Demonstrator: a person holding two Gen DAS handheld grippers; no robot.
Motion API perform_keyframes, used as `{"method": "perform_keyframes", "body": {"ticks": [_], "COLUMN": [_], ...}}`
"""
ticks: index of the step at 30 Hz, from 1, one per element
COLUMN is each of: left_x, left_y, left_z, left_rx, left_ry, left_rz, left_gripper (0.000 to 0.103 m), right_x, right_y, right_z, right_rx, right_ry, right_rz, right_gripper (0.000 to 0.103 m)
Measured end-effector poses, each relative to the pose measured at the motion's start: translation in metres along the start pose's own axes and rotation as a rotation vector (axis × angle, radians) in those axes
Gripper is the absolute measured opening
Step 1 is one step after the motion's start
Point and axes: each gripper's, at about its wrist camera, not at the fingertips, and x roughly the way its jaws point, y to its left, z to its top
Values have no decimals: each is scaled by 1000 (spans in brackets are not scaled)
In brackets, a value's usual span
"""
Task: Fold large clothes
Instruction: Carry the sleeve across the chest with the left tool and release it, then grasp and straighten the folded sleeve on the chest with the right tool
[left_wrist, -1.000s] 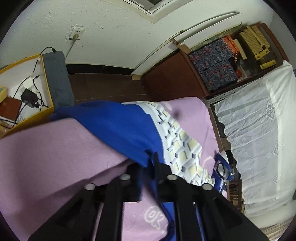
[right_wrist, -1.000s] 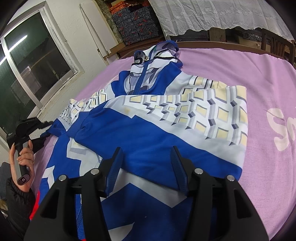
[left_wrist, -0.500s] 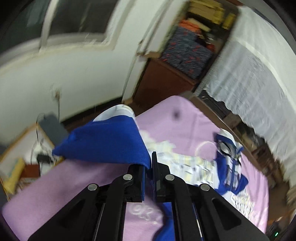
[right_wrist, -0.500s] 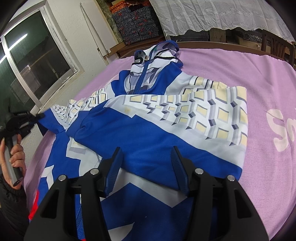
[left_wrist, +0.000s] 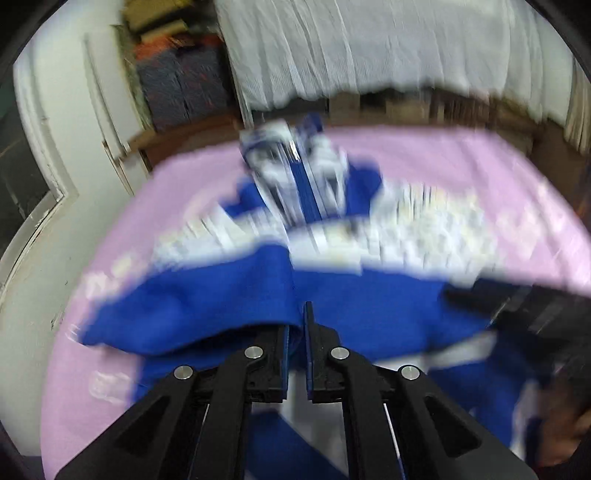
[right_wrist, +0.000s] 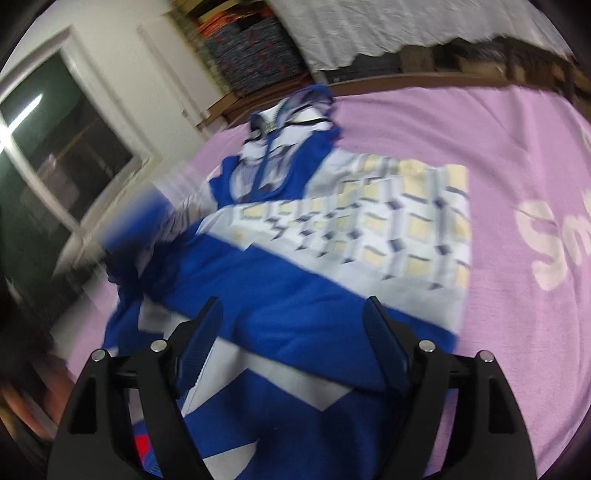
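A blue and white zip jacket (right_wrist: 332, 236) with a cube pattern lies on a pink blanket (right_wrist: 517, 147), collar at the far end; one sleeve is folded across its chest. My left gripper (left_wrist: 295, 325) is shut on the blue cuff of the other sleeve (left_wrist: 207, 299) and holds it over the jacket's body (left_wrist: 369, 236); this view is blurred. My right gripper (right_wrist: 291, 321) is open and empty, just above the jacket's lower blue part. It also shows as a dark blur at the right of the left wrist view (left_wrist: 524, 306).
The pink blanket (left_wrist: 147, 206) covers a bed. A white wall and window (right_wrist: 55, 140) stand to the left. Stacked patterned boxes (right_wrist: 255, 48) and a white lace cloth (right_wrist: 388, 26) are beyond the bed's far end.
My left gripper has swung the sleeve from the bed's left edge in over the jacket and now faces the collar. My right gripper has moved slightly and stays open.
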Motion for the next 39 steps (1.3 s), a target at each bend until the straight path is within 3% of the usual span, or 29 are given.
{"method": "perform_keyframes", "body": {"ticks": [2, 5, 10, 13, 14, 17, 23, 26, 28, 30, 35, 39], "left_x": [7, 2, -38, -62, -66, -67, -26, -19, -26, -36, -51, -66], "left_y": [-2, 8, 39, 65, 72, 106, 151, 172, 184, 197, 232, 262], "left_z": [-2, 1, -4, -12, -13, -23, -48, -54, -58, -65, -91, -100], "left_rx": [6, -28, -66, -81, -89, -150, -249, -322, -364, -378, -459, -566], "left_ry": [7, 12, -48, -107, -117, -116, 33, 92, 72, 39, 5, -53], "left_rz": [8, -42, -110, -80, -68, -48, 30, -21, -18, 40, 94, 155], "left_gripper": [10, 13, 46, 66, 67, 68, 68, 75, 80, 89, 90, 90], "right_x": [-5, -12, -16, -19, -21, -27, -37, -37, -29, -17, 31, 70], "right_y": [-14, -30, -37, -31, -27, -10, 42, 80, 108, 137, 216, 253], "right_z": [4, 9, 10, 10, 8, 6, -7, -15, -17, -18, -21, -28], "right_rx": [72, 145, 190, 151, 134, 42, -167, -273, -338, -406, -628, -733], "right_ry": [-12, -31, -41, -64, -73, -120, -170, -190, -164, -129, -75, -28], "right_rz": [32, 51, 79, 36, 19, -49, -56, -49, -42, -42, -106, -135], "right_gripper": [76, 76, 76, 76, 76, 76, 76, 76, 76, 76, 75, 75]}}
